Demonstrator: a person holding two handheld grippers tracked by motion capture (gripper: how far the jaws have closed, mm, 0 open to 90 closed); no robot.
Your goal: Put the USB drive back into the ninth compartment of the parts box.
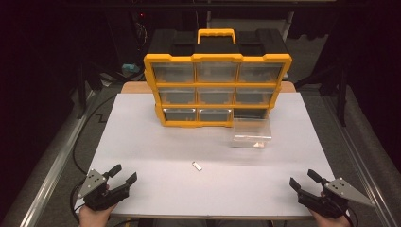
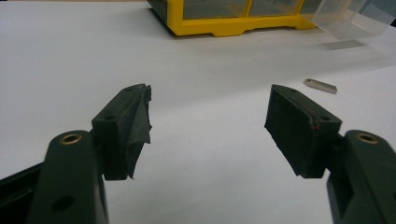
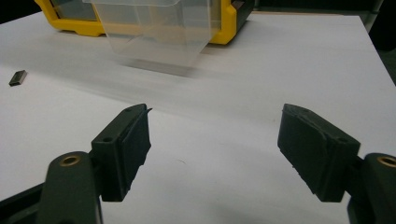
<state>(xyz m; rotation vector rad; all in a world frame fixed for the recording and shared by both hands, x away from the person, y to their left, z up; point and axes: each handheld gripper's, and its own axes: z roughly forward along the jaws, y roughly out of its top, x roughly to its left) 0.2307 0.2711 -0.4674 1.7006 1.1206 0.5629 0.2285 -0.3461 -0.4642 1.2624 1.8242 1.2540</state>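
On the white tabletop point(image 1: 142, 142) stands a yellow-and-black parts organizer point(image 1: 217, 78) with clear drawers in three rows. Its bottom-right slot is empty, and the clear drawer point(image 1: 251, 132) that seems to belong there sits on the tabletop just in front of that slot, mouth up, likely so that something can be dropped in from above. A small tan item lies in its near corner, too small to identify.

The likely thing to handle is a small metal piece point(image 1: 197, 166), lying loose near the middle of the tabletop, well apart from the drawer and roughly between the two grippers. In the left gripper view it lies ahead and to the right of the fingers.

The left gripper point(image 1: 121, 174) rests at the near left corner and the right gripper point(image 1: 303, 178) at the near right corner, both angled inward toward the middle. Each has its fingers point(image 2: 130, 126) spread wide with nothing between them, a ready pose from which either could reach the piece.
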